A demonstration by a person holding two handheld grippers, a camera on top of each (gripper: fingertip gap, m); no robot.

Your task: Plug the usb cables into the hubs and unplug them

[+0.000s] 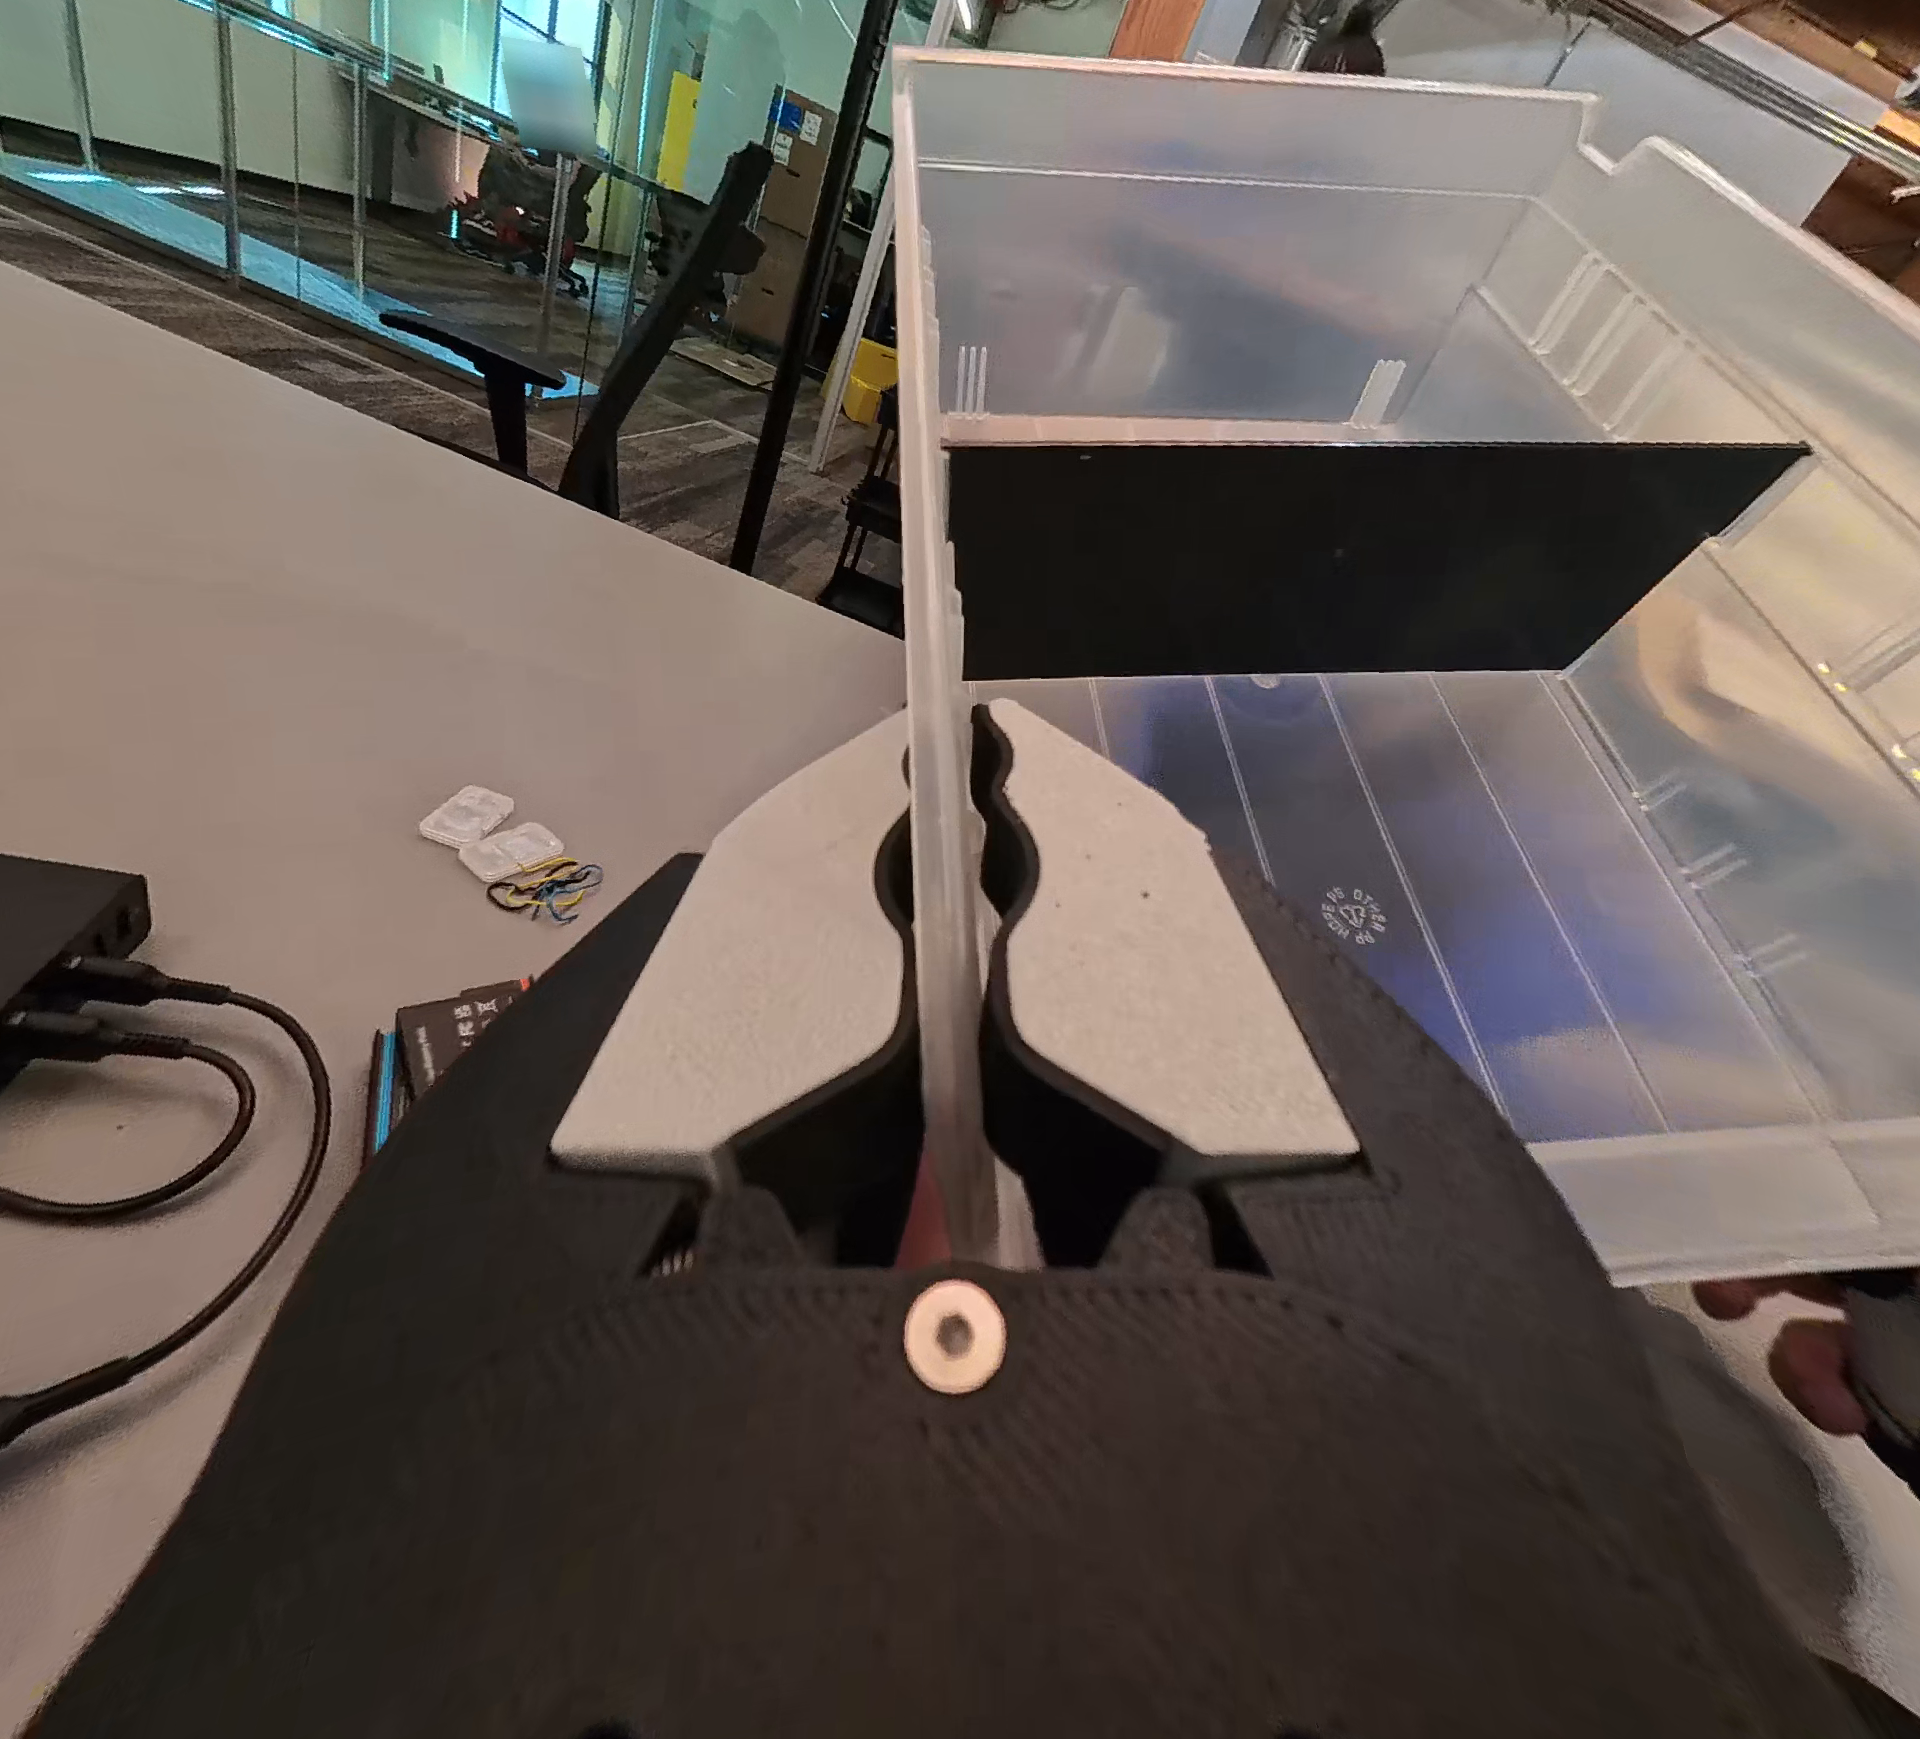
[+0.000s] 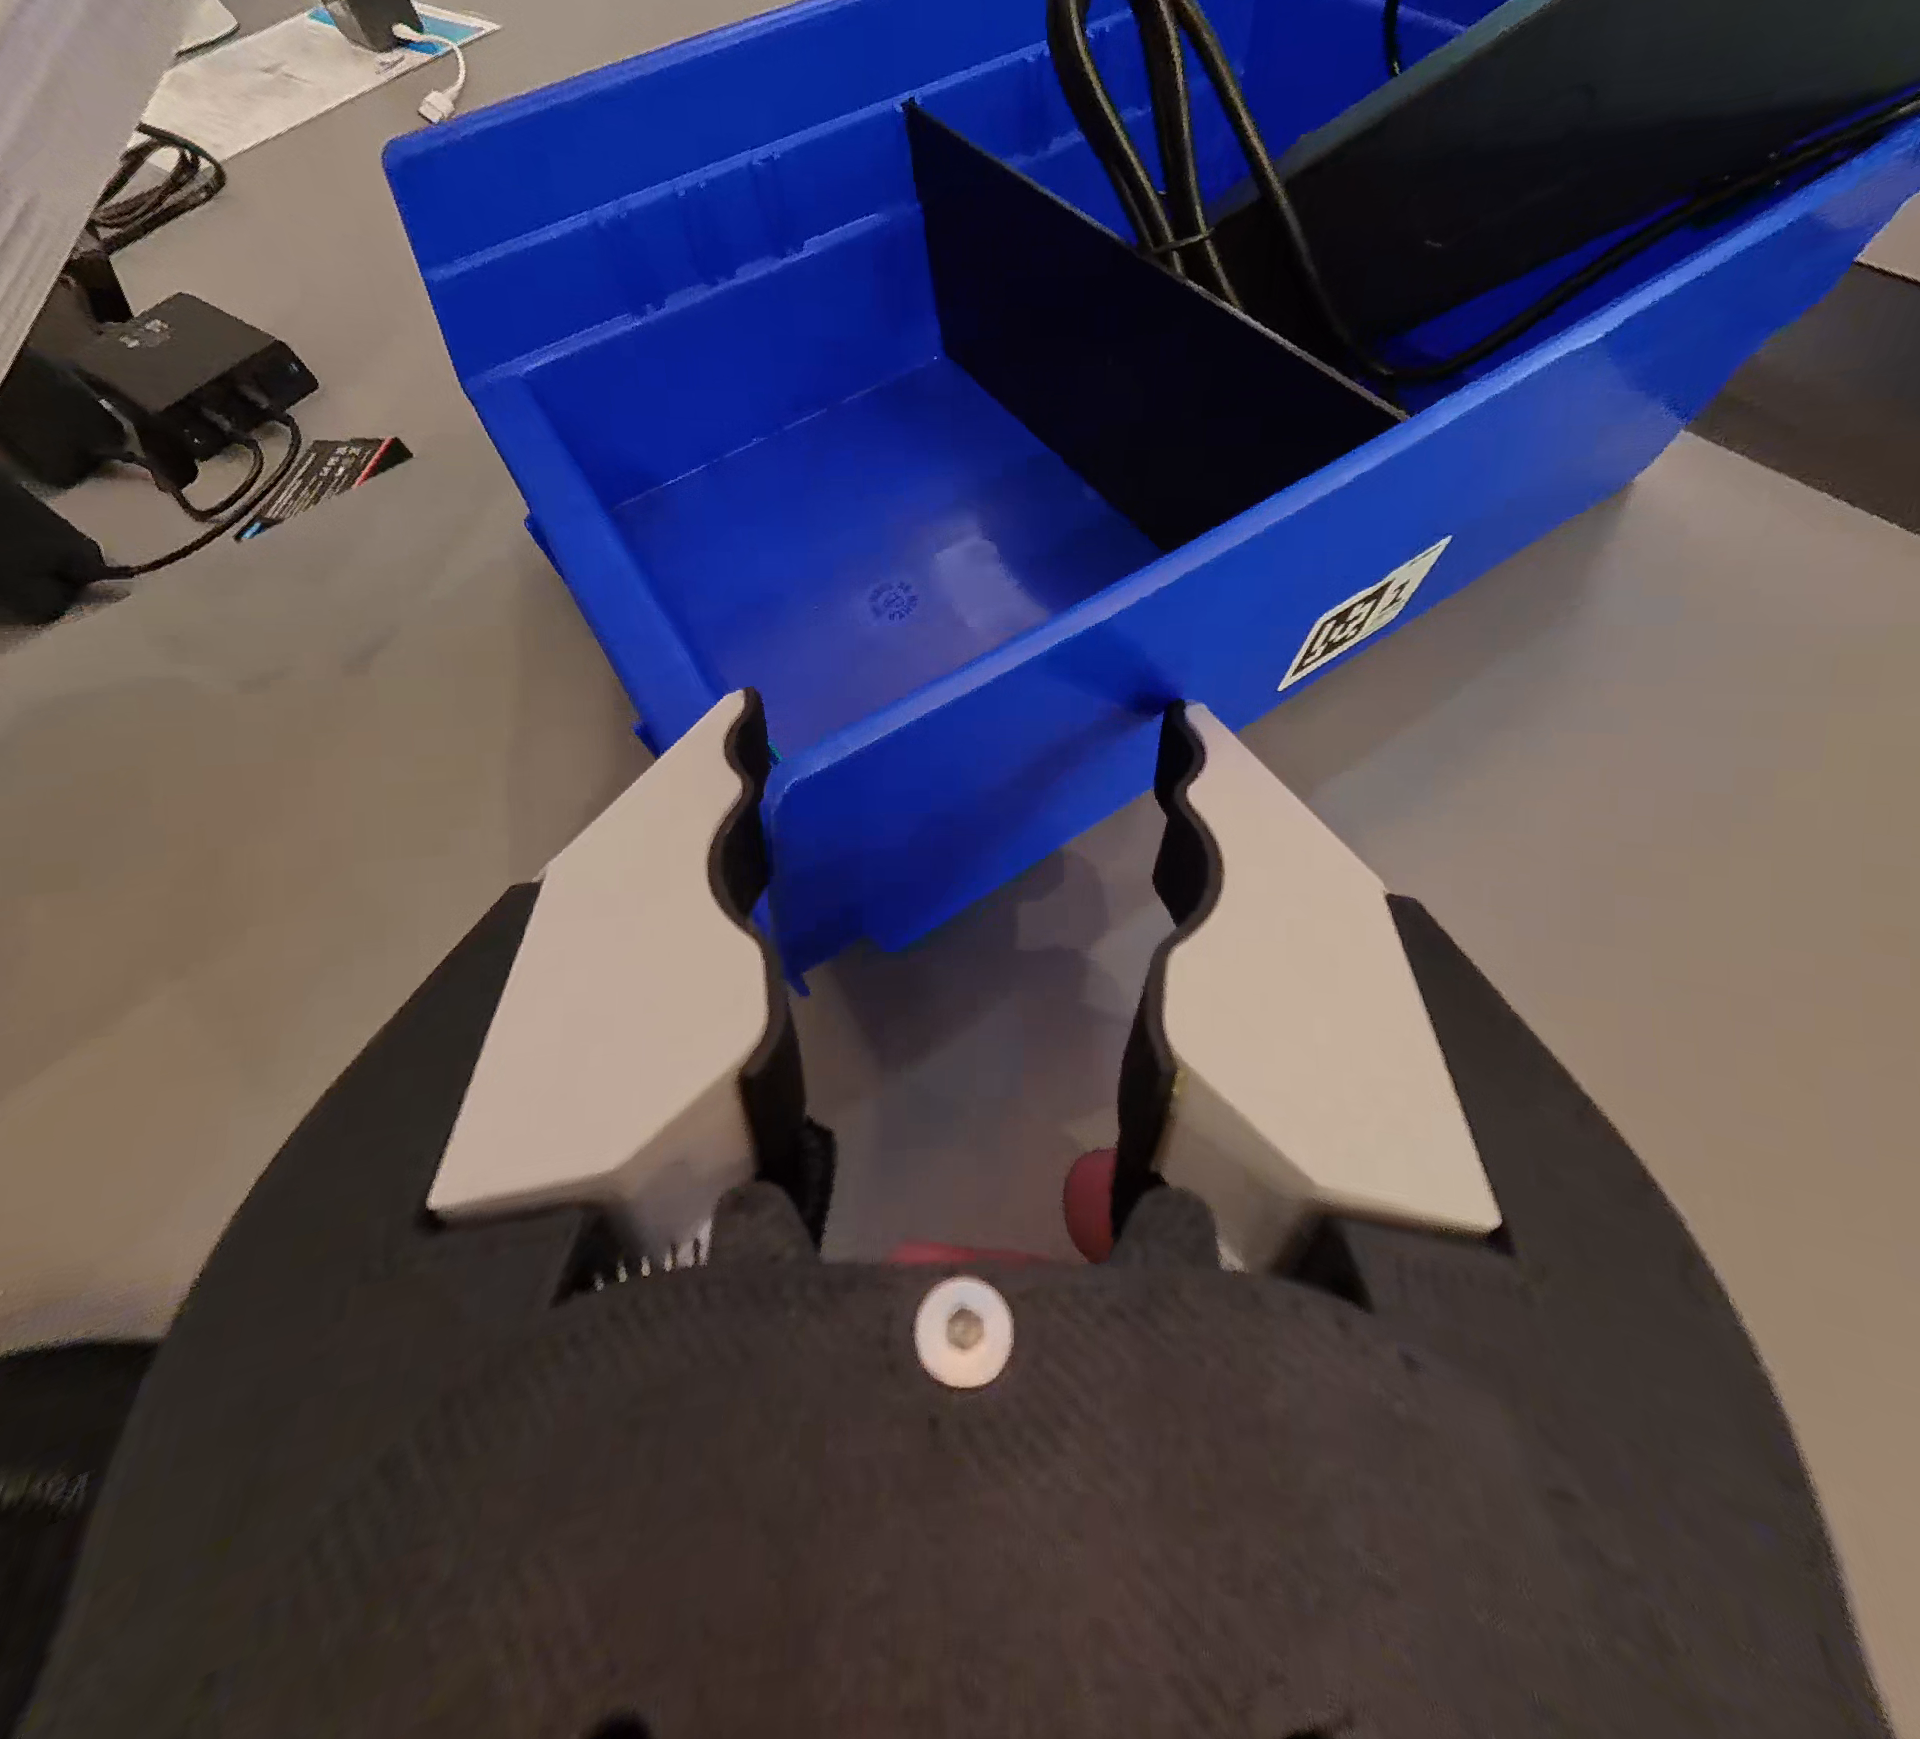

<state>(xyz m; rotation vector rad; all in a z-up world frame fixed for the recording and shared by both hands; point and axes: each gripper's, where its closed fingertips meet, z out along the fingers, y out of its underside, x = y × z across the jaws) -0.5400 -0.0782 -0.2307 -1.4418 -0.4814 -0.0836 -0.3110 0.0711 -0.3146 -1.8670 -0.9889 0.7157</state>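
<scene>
Left tongs [image 1: 943, 868] clamped on the side wall of a clear plastic bin [image 1: 1455, 910], lifted above the grey table [image 1: 312, 609]. Right tongs [image 2: 961, 868] spread wide, gripping nothing, just before a blue bin [image 2: 1039, 733] with coiled cable [image 2: 1164, 100] beyond its divider. On the table, black hub [image 1: 62, 920] with two cables [image 1: 239, 1097] seated. Apparently partway: plugging done there, unplugging left.

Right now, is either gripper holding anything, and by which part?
The left gripper clamps the clear bin by its side wall's rim. The right gripper is open and empty.
</scene>
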